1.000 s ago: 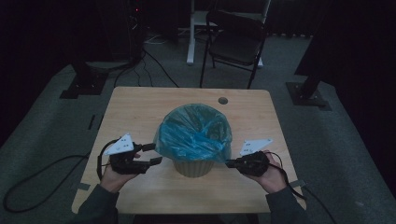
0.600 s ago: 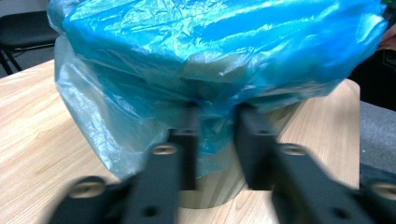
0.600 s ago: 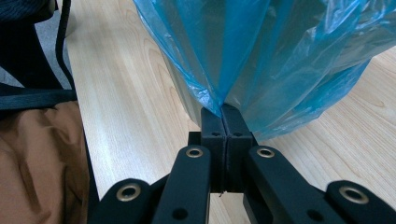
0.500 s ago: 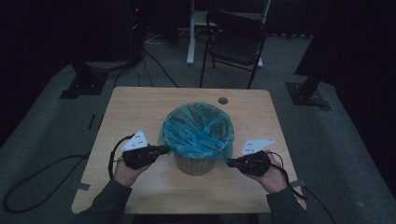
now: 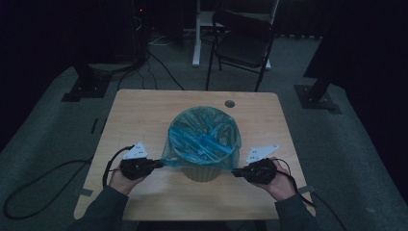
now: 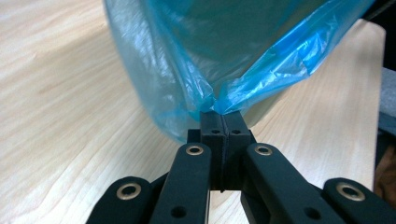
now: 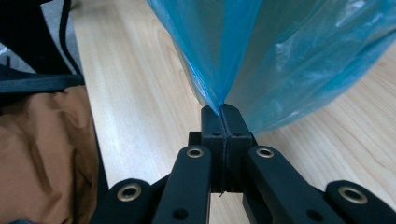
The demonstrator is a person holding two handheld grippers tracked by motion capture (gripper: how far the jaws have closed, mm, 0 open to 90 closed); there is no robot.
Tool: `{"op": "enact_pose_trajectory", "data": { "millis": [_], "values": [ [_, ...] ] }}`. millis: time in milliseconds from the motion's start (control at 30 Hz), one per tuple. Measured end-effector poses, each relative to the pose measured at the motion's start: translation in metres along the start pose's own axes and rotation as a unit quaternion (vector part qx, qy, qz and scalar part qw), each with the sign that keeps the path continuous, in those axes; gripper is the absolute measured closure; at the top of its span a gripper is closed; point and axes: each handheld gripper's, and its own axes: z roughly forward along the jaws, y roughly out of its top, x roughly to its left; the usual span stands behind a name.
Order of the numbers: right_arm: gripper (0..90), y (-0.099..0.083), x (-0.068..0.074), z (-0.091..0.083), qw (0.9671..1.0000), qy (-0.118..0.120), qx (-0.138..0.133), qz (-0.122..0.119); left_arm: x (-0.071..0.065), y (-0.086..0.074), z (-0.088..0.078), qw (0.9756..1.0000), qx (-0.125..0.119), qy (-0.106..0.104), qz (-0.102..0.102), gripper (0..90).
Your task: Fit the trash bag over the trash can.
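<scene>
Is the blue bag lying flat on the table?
No, the blue bag is draped over the bin, with its edges pinched by the left gripper and the right gripper.

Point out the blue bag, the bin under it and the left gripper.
blue bag (image 5: 204, 137): high view, crumpled top.
bin (image 5: 201, 173): high view, wall below the bag.
left gripper (image 6: 223, 116): left gripper view, tips pinching the bag.

Dim recording studio or lab: black curtains hanging around, stand bases (image 5: 87, 88) and cables (image 5: 159, 65) lying on grey carpet.
</scene>
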Motion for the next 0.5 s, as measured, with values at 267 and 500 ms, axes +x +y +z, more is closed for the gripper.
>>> {"op": "enact_pose_trajectory", "data": {
  "millis": [267, 500],
  "values": [
    [90.0, -0.001, -0.004, 0.005, 0.9994, -0.018, 0.026, 0.010, 0.004, -0.004, 0.003, 0.9998, 0.019, 0.002, -0.012, 90.0],
    [82.3, -0.005, -0.008, 0.004, 0.9992, -0.025, 0.023, 0.021, 0.001, -0.002, -0.010, 0.9978, -0.023, -0.061, 0.009, 57.9]
  ]
}}
